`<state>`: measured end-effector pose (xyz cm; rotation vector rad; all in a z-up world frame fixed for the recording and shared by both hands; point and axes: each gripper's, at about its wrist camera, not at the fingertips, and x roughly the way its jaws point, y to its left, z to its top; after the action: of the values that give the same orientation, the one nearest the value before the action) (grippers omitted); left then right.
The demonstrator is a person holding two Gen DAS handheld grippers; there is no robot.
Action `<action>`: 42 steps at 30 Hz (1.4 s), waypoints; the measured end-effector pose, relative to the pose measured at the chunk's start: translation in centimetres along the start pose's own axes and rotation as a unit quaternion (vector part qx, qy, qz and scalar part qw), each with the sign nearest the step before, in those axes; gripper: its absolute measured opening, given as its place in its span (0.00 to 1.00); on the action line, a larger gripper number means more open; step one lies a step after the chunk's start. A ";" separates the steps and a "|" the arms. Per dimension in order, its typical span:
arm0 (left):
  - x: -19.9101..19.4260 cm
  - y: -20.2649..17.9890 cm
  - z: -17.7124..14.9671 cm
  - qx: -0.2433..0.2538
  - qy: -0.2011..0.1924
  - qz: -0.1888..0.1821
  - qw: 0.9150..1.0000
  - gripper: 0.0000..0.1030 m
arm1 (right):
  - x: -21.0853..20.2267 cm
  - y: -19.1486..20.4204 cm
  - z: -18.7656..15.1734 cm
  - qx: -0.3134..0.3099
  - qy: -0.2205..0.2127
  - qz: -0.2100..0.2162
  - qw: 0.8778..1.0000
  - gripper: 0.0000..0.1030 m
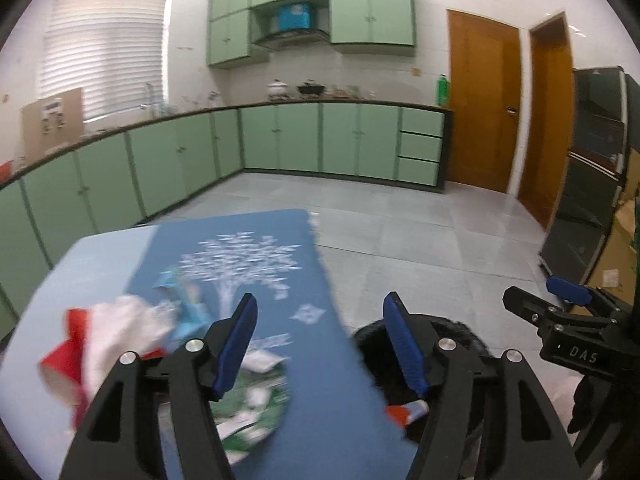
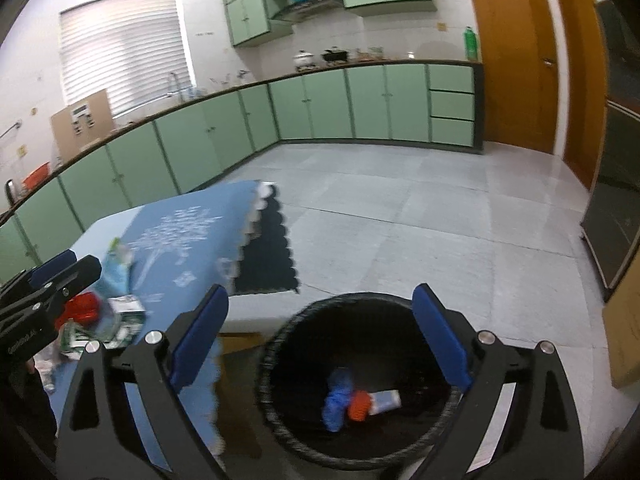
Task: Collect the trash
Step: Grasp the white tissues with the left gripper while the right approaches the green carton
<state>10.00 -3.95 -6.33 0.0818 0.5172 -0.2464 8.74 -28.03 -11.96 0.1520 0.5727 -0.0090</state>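
**Trash on the table, some in the bin; both grippers empty**

The uncollected trash lies on the near left part of my table (image 1: 100,248): a crumpled red and white wrapper (image 1: 100,336), a light blue packet (image 1: 188,300) just beyond it, and a green and white packet (image 1: 256,400) nearest to me. The first two overlap at their edges; motion blur hides finer detail. All of it rests on or beside the blue cloth (image 1: 280,280) with a white tree print, whose scalloped edge hangs over the table's right side.

The black bin (image 2: 280,360) stands on the floor just beside the table, on its right. Inside it I see a blue crumpled piece (image 2: 336,400), a red piece (image 2: 359,404) and a white tube-like piece (image 2: 386,400), lying together at the bottom.

My left gripper (image 1: 320,344) is over the table's right edge, its blue-padded fingers spread wide with nothing between them. My right gripper (image 2: 320,336) is above the bin's mouth, its fingers likewise spread and empty.

Surroundings: green cabinets (image 2: 200,136) run along two walls under a dark counter, with a green bottle (image 2: 471,44) at the counter's far end and a brown door (image 2: 516,52) beyond it.
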 end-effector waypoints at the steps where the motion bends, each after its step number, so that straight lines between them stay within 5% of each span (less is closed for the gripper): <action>1: -0.6 0.7 -0.2 -0.003 -0.002 0.011 1.000 0.62 | 0.0 0.8 0.2 -0.003 -0.001 0.006 1.000 0.88; 18: -6.3 12.0 -6.9 -0.079 0.026 0.141 0.986 0.62 | -0.1 12.7 -2.5 -0.074 0.011 0.100 0.992 0.88; 42: -4.2 15.8 -13.0 -0.132 0.110 0.139 0.975 0.62 | 1.4 17.9 -5.7 -0.120 0.048 0.127 0.983 0.88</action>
<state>4.28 14.07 -15.26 -0.0782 0.7473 0.1084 7.75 -9.40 -14.90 -0.0113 0.6435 0.3151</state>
